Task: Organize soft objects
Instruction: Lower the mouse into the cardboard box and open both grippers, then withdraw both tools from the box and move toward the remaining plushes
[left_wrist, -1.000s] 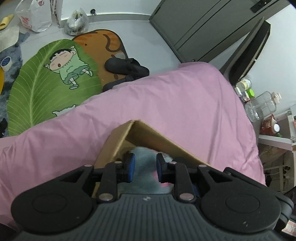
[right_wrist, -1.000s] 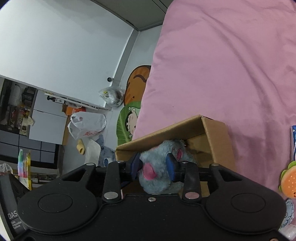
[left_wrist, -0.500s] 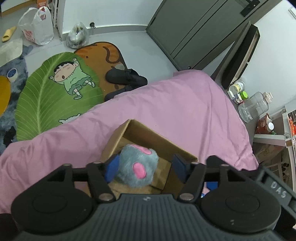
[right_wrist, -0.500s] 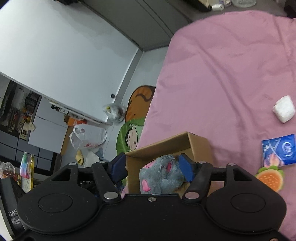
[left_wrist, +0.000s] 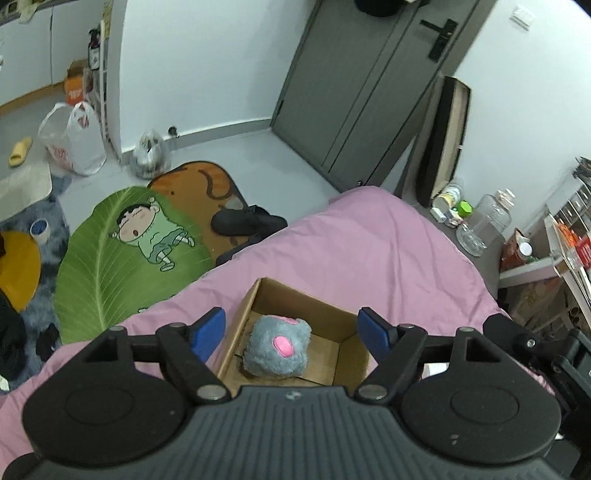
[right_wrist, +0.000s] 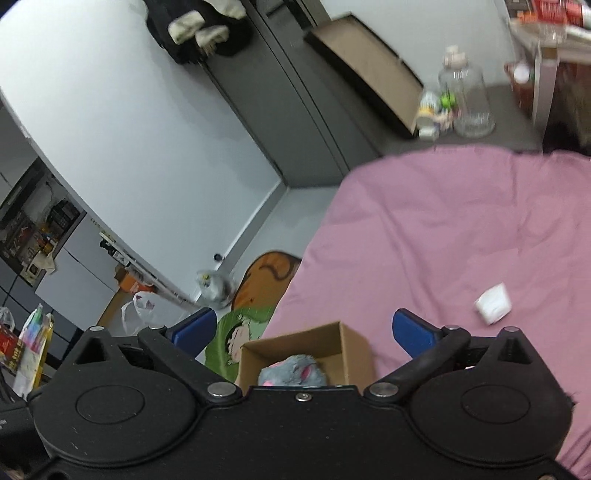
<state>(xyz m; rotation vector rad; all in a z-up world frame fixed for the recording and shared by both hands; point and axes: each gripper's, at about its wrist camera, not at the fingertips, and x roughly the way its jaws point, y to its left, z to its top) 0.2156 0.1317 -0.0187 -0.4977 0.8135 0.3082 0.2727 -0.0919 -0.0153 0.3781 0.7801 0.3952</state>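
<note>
A grey plush toy (left_wrist: 277, 350) with pink patches lies inside an open cardboard box (left_wrist: 334, 318) on the pink bedspread (left_wrist: 373, 251). My left gripper (left_wrist: 291, 328) hovers above the box, its jaws opening wide, with nothing gripped; the toy lies well below the blue pads (left_wrist: 208, 328). In the right wrist view the same box (right_wrist: 356, 349) and plush toy (right_wrist: 293, 373) show low at the centre, partly hidden by the gripper body. My right gripper (right_wrist: 304, 326) also hangs above them, jaws opening to full width and holding nothing.
A small white soft packet (right_wrist: 493, 303) lies on the bedspread to the right. Beside the bed lie a green leaf rug (left_wrist: 110, 258), an orange rug (left_wrist: 199, 188) and black slippers (left_wrist: 247, 221). A grey door (left_wrist: 362, 92) and a glass jar (left_wrist: 484, 227) stand beyond.
Both grippers let go of the grey plush toy, opened wide and rose away from the box. The toy now rests on the box floor.
</note>
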